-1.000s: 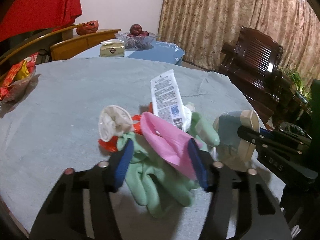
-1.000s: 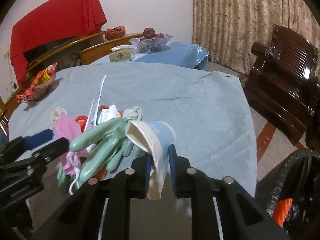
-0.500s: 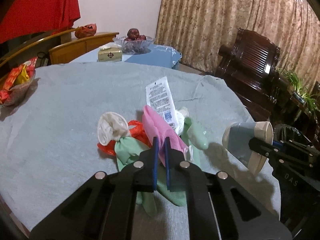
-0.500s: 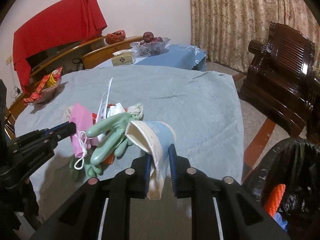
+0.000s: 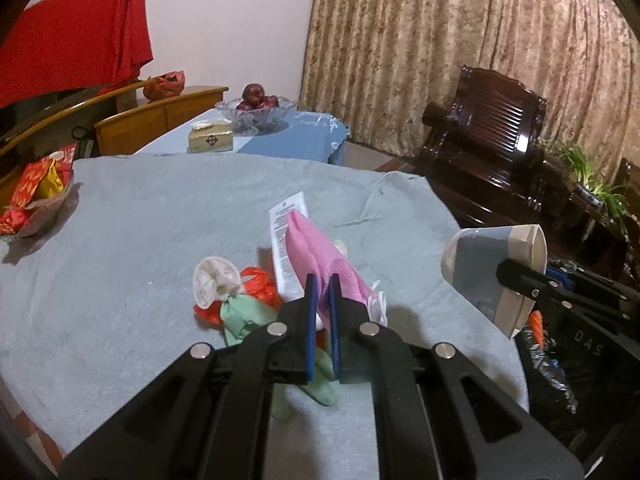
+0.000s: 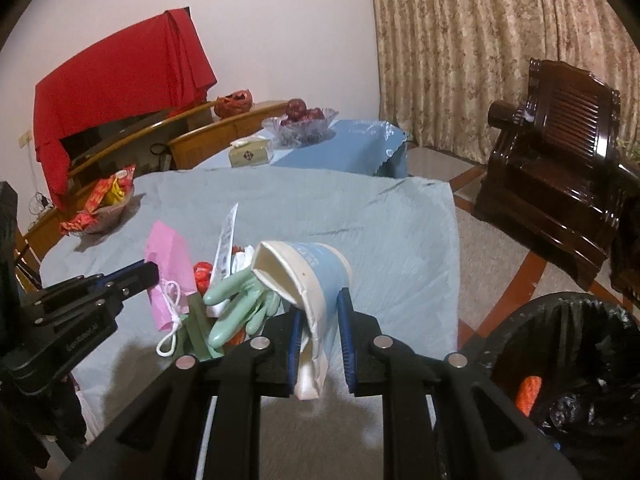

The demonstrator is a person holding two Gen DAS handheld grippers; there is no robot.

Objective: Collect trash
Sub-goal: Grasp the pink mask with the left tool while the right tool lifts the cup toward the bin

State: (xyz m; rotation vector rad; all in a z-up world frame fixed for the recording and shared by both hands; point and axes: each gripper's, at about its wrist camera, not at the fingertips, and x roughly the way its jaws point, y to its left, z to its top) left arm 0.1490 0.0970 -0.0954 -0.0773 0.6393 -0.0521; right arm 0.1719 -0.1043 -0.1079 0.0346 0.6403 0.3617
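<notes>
My left gripper [image 5: 322,296] is clamped on the pink mask [image 5: 320,256], raised above the grey-blue tablecloth [image 5: 140,240]. My right gripper [image 6: 320,320] pinches the flattened paper cup [image 6: 304,276] past the table edge. Green gloves [image 6: 236,304] and red scraps [image 5: 260,286] lie below the left claw. The black-lined trash bin [image 6: 560,340] sits right of the right claw. Brocade curtains [image 6: 480,60] and a dark wooden armchair [image 6: 560,160] stand ahead.
</notes>
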